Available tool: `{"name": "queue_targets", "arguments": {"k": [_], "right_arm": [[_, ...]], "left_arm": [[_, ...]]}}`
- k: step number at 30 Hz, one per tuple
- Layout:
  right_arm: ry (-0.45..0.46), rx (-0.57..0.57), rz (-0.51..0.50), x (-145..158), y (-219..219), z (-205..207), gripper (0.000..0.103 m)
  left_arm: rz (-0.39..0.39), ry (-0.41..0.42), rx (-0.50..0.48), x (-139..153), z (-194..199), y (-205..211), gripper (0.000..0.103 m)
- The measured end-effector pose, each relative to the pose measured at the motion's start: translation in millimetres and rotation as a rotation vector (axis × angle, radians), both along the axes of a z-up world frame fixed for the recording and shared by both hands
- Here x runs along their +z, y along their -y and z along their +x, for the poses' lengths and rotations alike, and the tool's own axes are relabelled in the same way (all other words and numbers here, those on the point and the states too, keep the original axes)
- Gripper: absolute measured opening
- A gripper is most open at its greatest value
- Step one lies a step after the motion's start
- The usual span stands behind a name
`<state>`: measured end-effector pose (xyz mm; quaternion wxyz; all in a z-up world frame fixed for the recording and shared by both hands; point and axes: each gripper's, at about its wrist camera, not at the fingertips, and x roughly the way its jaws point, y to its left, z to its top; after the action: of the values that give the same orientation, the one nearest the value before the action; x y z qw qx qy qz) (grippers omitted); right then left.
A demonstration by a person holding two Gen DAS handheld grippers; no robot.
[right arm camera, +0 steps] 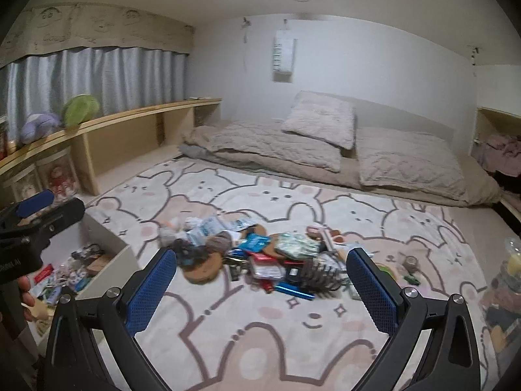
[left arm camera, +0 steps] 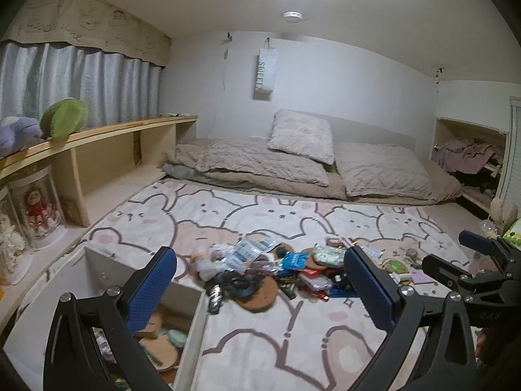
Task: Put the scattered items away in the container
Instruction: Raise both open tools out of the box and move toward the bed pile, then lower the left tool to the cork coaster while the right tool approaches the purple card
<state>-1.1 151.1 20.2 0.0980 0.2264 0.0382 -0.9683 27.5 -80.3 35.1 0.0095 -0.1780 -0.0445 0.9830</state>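
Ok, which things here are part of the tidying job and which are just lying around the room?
Part of the job:
- pile of small items on the rug
- white container, already partly filled
- left gripper and right gripper, both open and empty

Just lying about:
- pillows and bedding
- plush toys on the shelf
- bunny rug

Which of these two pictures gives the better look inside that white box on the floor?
The right wrist view: the white box sits off to the side, its contents unobstructed. In the left wrist view the box is closer, but the left gripper fingers cover much of its inside.
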Motion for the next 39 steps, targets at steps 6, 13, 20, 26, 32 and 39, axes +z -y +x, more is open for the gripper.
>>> {"name": "queue_targets", "arguments": {"k": [6, 13, 20, 26, 32, 39], "right_arm": [[-0.020, -0.033, 0.002, -2, -23, -6, 0.103], [-0.063, -0.086, -0.008, -9, -48, -10, 0.103], [-0.066, -0.154, -0.027, -23, -77, -19, 0.103], [-0.064, -0.194, -0.042, -32, -98, -26, 0.103], [-0.117, -0.252, 0.011, -39, -106, -25, 0.103], [-0.124, -0.277, -0.050, -51, -118, -26, 0.103]], "left_arm": [[0.029, -0.010, -0.038, -1, -15, -20, 0.103], [0.010, -0.013, -0.088, -6, -30, -48, 0.103], [-0.006, -0.021, -0.111, -15, -43, -67, 0.103], [-0.015, -0.027, -0.124, -23, -59, -78, 0.103], [-0.018, -0.023, -0.145, -36, -72, -87, 0.103], [-0.012, -0.022, -0.169, -47, -77, -88, 0.103]]}}
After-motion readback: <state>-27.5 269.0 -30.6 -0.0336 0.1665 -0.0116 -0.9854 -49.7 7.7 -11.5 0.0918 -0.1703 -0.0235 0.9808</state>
